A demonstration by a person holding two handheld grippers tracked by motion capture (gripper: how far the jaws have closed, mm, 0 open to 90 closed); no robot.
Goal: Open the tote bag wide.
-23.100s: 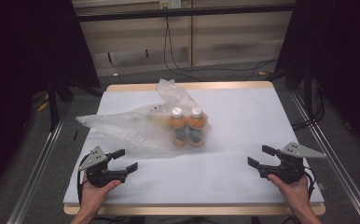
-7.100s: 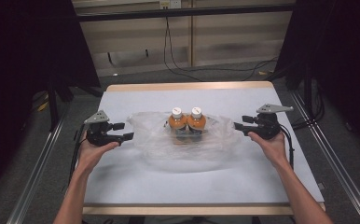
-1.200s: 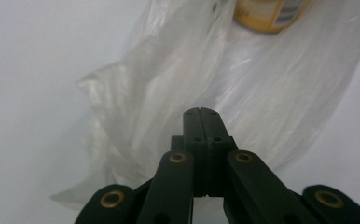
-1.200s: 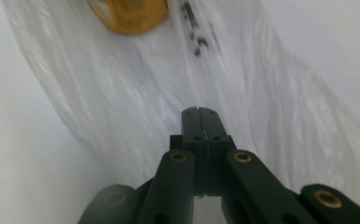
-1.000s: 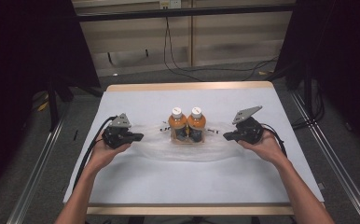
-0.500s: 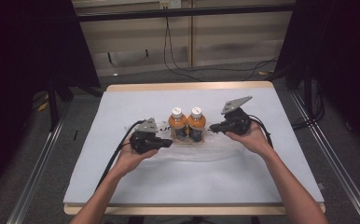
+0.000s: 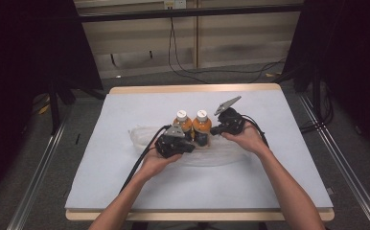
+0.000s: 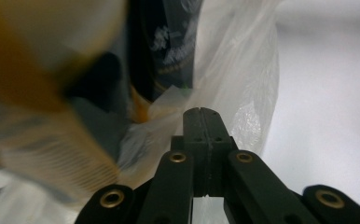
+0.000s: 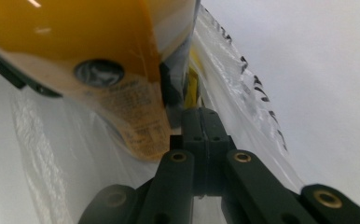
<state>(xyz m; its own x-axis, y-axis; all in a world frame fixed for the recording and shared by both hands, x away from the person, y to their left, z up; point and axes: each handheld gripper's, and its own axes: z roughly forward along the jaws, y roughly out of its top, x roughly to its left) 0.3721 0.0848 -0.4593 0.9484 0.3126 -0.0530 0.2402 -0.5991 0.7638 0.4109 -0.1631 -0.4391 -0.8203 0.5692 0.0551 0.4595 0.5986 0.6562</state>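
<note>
With both jaw pairs pressed together on folds of the clear plastic bag (image 7: 207, 155), the left gripper (image 7: 189, 147) and right gripper (image 7: 213, 130) are held against the two orange-drink bottles (image 7: 192, 127) mid-table, apparently so the film is gathered around them.

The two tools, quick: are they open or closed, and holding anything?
Left tool: closed, pinching the plastic bag.
Right tool: closed, pinching the same bag beside the bottles.

Thin glossy clear plastic bag (image 7: 144, 136) lies crinkled on a matt white tabletop (image 7: 125, 177) edged with wood.
</note>
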